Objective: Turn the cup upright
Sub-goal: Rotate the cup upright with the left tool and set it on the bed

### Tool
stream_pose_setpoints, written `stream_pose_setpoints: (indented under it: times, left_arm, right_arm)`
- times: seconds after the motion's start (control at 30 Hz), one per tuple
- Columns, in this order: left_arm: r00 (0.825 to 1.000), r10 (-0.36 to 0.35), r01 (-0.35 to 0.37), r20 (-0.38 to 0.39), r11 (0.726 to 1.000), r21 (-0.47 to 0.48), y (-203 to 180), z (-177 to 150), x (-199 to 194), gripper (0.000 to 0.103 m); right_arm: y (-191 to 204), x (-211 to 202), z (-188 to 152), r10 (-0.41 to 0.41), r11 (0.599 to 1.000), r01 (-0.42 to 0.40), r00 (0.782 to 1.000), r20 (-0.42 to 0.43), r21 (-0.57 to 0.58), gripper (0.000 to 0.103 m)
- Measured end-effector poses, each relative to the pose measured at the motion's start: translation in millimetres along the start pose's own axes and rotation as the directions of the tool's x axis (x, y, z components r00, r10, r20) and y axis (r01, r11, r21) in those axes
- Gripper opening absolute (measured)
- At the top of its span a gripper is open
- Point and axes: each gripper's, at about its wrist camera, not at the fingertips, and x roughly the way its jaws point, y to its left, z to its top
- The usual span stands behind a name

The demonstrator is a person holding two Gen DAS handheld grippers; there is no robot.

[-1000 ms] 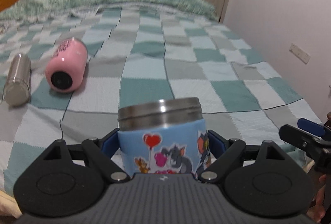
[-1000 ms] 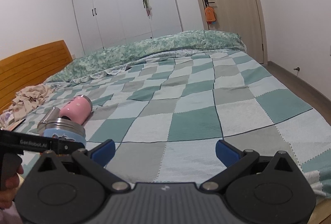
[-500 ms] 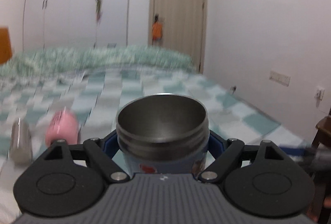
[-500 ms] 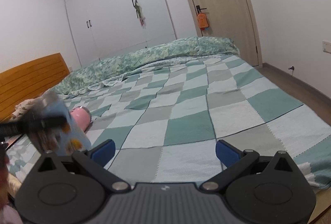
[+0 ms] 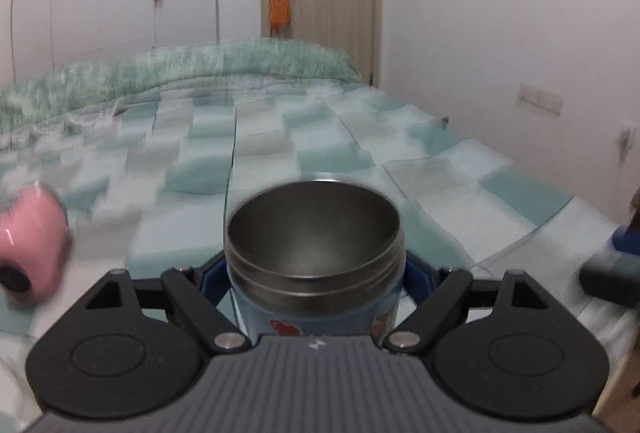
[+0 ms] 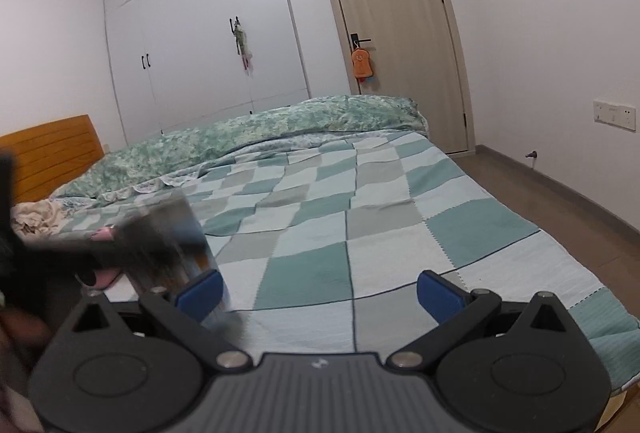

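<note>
left wrist view: the left gripper (image 5: 316,273) keeps its jaws clamped on the blue cup (image 5: 314,261), which a second ago showed its side and cartoon print and now shows its open steel mouth to the camera, above the checked bed (image 5: 440,185). the pink cup (image 5: 30,249) has slid from 10 o'clock to the frame edge at 9 o'clock, blurred. right wrist view: the right gripper (image 6: 318,291) holds its jaws wide with nothing between, as before.
</note>
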Motion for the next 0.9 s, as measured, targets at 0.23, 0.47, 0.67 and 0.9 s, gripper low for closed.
stream_pose_setpoints:
  times: [0.23, 0.47, 0.67, 0.9]
  left_arm:
    - [1.0, 0.001, -0.001, 0.004, 1.0, 0.015, 2.5, 2.1, -11.4, 0.094]
    - [0.988, -0.011, 0.009, 0.155, 1.0, 0.018, 30.4, 29.7, -90.5, 0.103]
    - [0.955, 0.077, -0.073, 0.285, 0.997, -0.023, 90.7, 36.1, -184.5, 0.103]
    - [0.919, 0.242, -0.234, 0.312, 0.97, -0.066, 156.1, -17.3, -262.5, 0.103]
  right_arm:
    - [4.5, -1.5, -2.5, -0.006, 0.999, 0.007, 1.0, 0.019, -0.033, 0.103]
    - [17.1, -24.1, 4.1, 0.027, 0.998, -0.024, 0.997, 0.074, -0.052, 0.103]
    - [49.9, -52.7, 8.2, 0.091, 0.992, -0.078, 0.986, 0.137, -0.097, 0.103]
    - [101.9, -80.8, -7.3, 0.166, 0.979, -0.138, 0.968, 0.19, -0.151, 0.103]
